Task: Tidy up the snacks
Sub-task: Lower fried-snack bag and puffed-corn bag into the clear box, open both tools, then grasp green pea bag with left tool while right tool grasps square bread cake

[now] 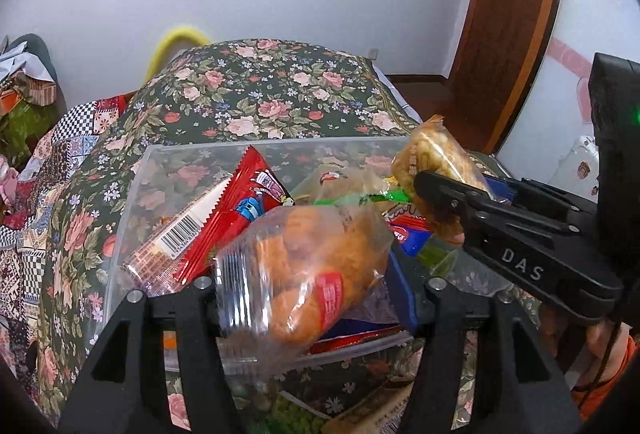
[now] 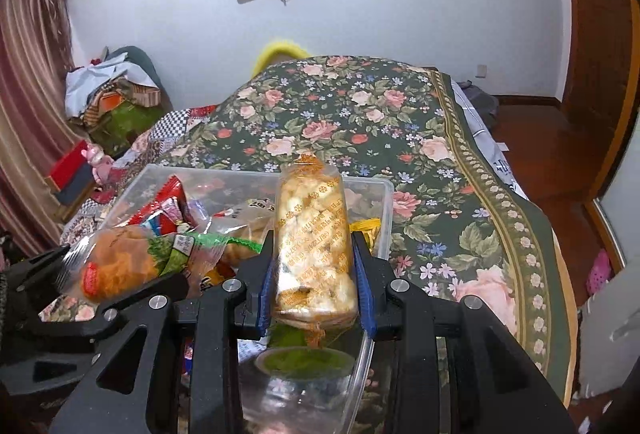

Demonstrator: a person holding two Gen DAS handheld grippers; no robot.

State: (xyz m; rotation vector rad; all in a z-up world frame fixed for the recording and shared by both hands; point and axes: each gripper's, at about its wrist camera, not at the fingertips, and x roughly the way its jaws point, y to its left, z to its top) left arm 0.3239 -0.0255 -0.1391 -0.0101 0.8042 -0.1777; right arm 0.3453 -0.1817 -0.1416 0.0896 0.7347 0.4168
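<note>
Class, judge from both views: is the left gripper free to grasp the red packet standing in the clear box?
Probably not yet. The left gripper has a bagged orange bun between its fingers, blocking the way to the red packet in the clear box.

You have glossy clear plastic wrappers [image 2: 314,246], a clear smooth plastic bin [image 2: 384,202], matt black plastic grippers [image 2: 316,298], and a floral cloth bedspread [image 2: 360,114].

Left gripper [image 1: 316,286] over clear plastic bin [image 1: 180,150], jaws apart around bagged orange pastry [image 1: 304,274], grip unclear. Right gripper [image 1: 436,194] clamped on pale cracker pack [image 1: 432,158] above bin. Red wrapper [image 1: 236,210] propped inside. Floral bedspread [image 1: 260,94] underneath.
</note>
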